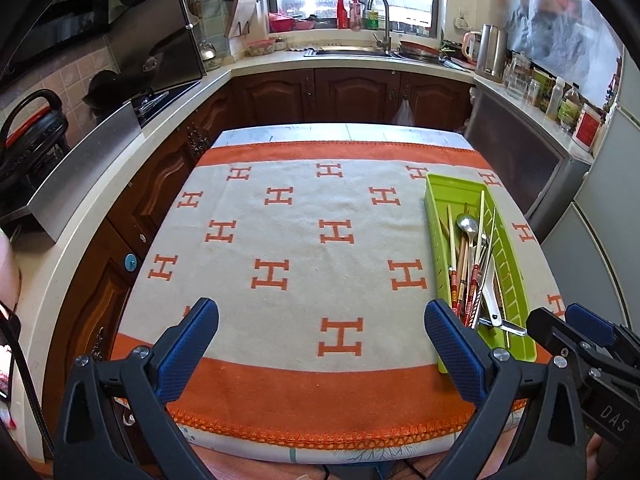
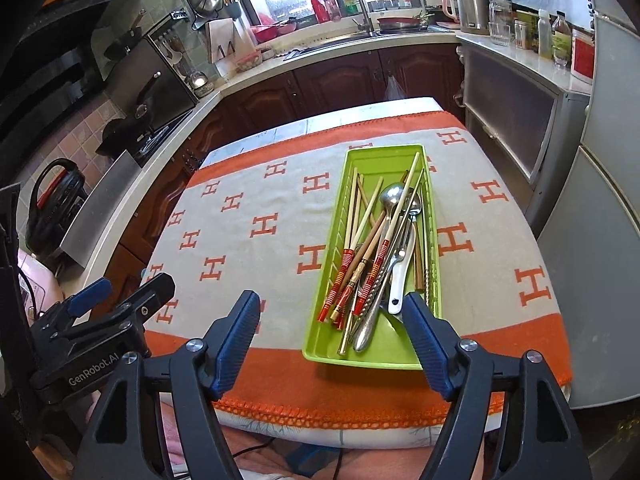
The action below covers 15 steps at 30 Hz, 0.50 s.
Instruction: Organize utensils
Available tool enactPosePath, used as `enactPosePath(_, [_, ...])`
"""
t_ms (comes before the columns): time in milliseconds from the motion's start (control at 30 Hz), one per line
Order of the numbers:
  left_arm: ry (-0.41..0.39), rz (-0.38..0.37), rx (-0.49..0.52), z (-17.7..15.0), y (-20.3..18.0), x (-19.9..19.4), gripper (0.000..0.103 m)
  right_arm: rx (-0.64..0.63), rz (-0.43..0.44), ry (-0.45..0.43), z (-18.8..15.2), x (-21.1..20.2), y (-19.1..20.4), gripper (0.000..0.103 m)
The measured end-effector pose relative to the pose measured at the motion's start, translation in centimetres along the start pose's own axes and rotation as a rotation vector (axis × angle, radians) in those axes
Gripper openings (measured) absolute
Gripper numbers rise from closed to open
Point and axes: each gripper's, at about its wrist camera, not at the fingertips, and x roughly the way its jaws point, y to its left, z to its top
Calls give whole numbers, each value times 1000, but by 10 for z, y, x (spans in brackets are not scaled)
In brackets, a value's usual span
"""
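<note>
Right wrist view: green tray [image 2: 362, 344] on the table's orange-patterned cloth [image 2: 248, 216], right of centre, holding a jumble of chopsticks [image 2: 352, 256], spoons [image 2: 390, 196] and a fork. Right tongs [image 2: 332, 320] wide apart, empty, hovering at the tray's near end. Left tongs [image 1: 322, 332] likewise spread, empty, over bare cloth; likely clearing space for sorting.

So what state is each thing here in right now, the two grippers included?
left gripper: open, holding nothing
right gripper: open, holding nothing
green tray: flat on the cloth, filled with utensils
chopsticks: piled crisscross in the tray
metal spoon: lying on the pile
</note>
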Motion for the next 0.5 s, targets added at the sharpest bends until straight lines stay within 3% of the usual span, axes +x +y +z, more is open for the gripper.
enactPosePath(500, [-39,23,0,-4,0,-9,102,-44,-16,-18,-3,-4,15,75])
